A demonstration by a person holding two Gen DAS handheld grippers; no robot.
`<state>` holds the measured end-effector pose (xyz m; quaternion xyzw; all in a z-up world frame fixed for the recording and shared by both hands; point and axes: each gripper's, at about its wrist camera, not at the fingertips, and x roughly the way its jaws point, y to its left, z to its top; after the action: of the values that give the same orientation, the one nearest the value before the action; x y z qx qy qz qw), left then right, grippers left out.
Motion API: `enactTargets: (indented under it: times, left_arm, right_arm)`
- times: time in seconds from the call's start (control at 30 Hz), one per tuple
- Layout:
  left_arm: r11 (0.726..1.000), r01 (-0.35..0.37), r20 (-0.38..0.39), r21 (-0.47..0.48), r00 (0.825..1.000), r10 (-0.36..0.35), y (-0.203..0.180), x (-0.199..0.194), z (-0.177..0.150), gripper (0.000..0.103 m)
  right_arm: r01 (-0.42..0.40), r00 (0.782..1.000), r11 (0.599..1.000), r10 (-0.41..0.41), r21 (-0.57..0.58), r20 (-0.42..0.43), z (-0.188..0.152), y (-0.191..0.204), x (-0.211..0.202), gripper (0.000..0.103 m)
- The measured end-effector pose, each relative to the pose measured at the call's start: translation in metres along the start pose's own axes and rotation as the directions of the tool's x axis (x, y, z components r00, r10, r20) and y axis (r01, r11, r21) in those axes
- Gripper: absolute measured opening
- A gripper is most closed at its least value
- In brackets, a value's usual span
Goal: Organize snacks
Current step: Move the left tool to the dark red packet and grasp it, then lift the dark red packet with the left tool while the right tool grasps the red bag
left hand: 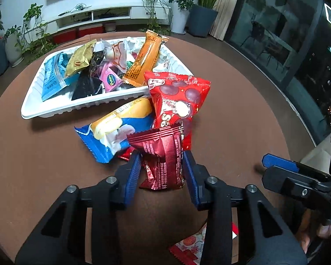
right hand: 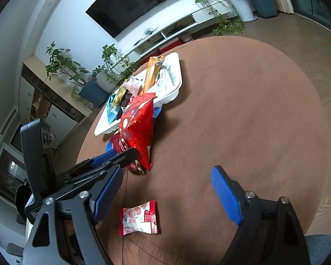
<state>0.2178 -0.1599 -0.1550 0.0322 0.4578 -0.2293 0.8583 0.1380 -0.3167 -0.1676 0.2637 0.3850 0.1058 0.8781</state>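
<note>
The tray (left hand: pixel 33 108) already holds most snacks; four packets lie loose on the counter (left hand: pixel 242 114); left claw (left hand: pixel 162 165) is clenched on the dark-red packet (left hand: pixel 163 154) beside the tray; right claw (right hand: pixel 165 190) gapes, empty, over the strawberry packet (right hand: pixel 139 217); roughly two-thirds done, I judge.

left tool (left hand: pixel 162 167): matte black frame with triangular cut-outs, round silver screws at the pivots
left tool's fingers (left hand: pixel 132 174): ribbed blue pads on black backing
right tool (right hand: pixel 165 190): same black frame, silver screws, blue textured pads
left tool's body, seen left of the right tool: black block casing with small white lettering
</note>
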Motion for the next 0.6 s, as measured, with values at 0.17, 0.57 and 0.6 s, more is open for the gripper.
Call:
enactTargets:
  times: [0.17, 0.57, 0.6]
  left_arm:
    - [1.000, 0.011, -0.002, 0.000, 1.000, -0.011, 0.003, -0.001, -0.001, 0.033]
    - [0.999, 0.016, -0.024, -0.030, 1.000, -0.017, 0.023, -0.018, -0.019, 0.028]
    - [0.999, 0.020, -0.025, -0.037, 0.999, -0.021, 0.026, -0.019, -0.020, 0.028]
  right_arm:
    - [0.001, 1.000, 1.000, -0.001, 0.000, -0.014, -0.001, 0.001, 0.004, 0.085]
    - [0.004, 0.999, 0.997, -0.007, -0.076, -0.040, 0.018, 0.029, 0.035, 0.085]
    - [0.004, 0.999, 0.997, -0.008, -0.076, -0.049, 0.020, 0.032, 0.041, 0.085]
